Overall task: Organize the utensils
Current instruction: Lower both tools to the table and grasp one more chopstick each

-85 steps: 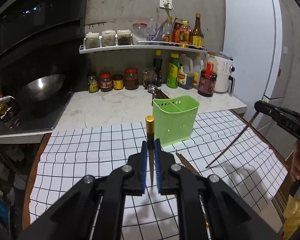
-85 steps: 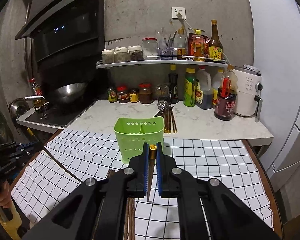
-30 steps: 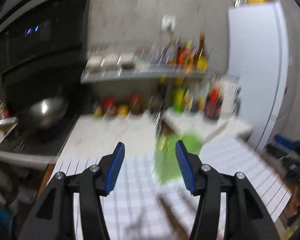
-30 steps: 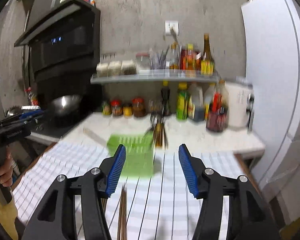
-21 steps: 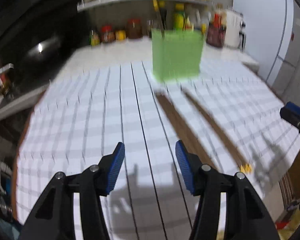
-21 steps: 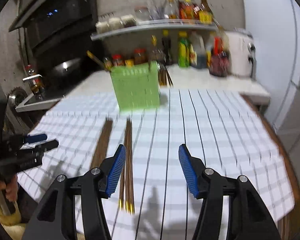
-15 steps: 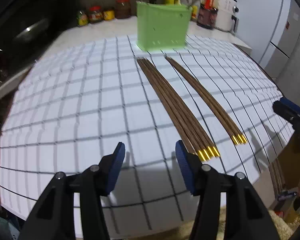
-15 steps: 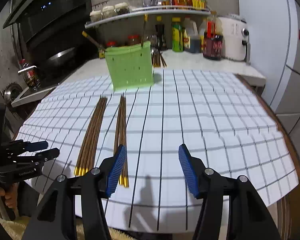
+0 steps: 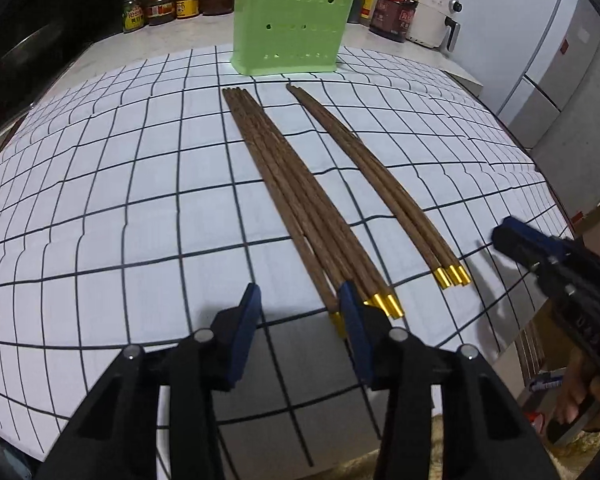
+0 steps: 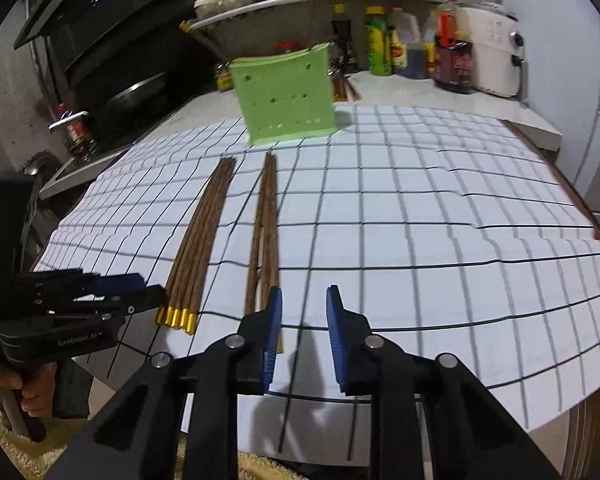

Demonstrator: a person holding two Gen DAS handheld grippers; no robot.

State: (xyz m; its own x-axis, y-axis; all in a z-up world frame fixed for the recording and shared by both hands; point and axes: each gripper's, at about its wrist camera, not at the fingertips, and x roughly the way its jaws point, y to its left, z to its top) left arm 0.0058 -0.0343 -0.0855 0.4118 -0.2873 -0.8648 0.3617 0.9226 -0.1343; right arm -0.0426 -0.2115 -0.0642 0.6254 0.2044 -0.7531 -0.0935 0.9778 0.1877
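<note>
Two bundles of brown gold-tipped chopsticks lie on the checked cloth: a larger left bundle and a smaller right bundle. A green utensil holder stands behind them with two chopsticks in it. My left gripper is open and empty at the near end of the left bundle; it also shows in the right wrist view. My right gripper is open and empty at the near end of the right bundle; it also shows in the left wrist view.
A checked cloth covers the table. Behind it is a counter with jars, sauce bottles and a white appliance. A stove with a wok is at the left, a fridge at the right.
Both grippers held a chopstick over the holder, let go and opened. They then dropped back and down to the near ends of the bundles. Two chopsticks now stand in the holder.
</note>
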